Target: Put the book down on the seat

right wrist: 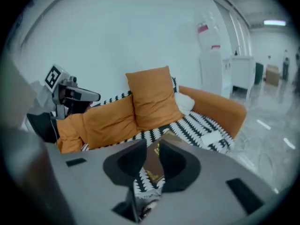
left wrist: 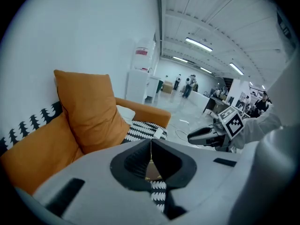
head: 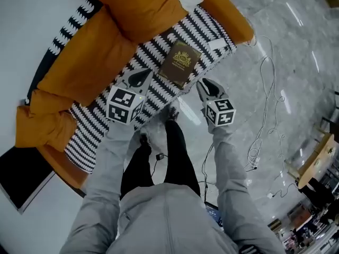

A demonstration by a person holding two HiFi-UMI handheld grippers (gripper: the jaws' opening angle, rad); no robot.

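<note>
**Book on seat: task looks done**

Status (judgement): placing step complete; only clearing the grippers seems left.

Sofa (head: 235, 17): orange, against a white wall. No true container in view; the sofa is the only thing bearing others.
- Back cushions: one large loose cushion (head: 137, 4) leaning at the back, another longer one (head: 79, 62) to its left.
- Seat (head: 206, 28): black-and-white patterned cover, bare over most of its width.
- Book (head: 180, 62): brown, gold emblem up, lying flat on the seat near the front edge, just in front of the loose cushion. Fully supported, no overhang seen.
- White slip (head: 217, 45): small, flat on the seat near the sofa's arm, apart from the book. What it is I cannot tell.

Grippers:
- Left gripper (head: 142, 77): jaws closed tip to tip, nothing between them; held just beside the book's left corner.
- Right gripper (head: 206, 86): jaws at a narrow gap. The book shows through the gap but lies beyond the pads, which do not press on it. Held off the seat's front edge, near the book's right corner.

Floor: loose cable (head: 265, 105) on grey tile, well clear of the sofa.
</note>
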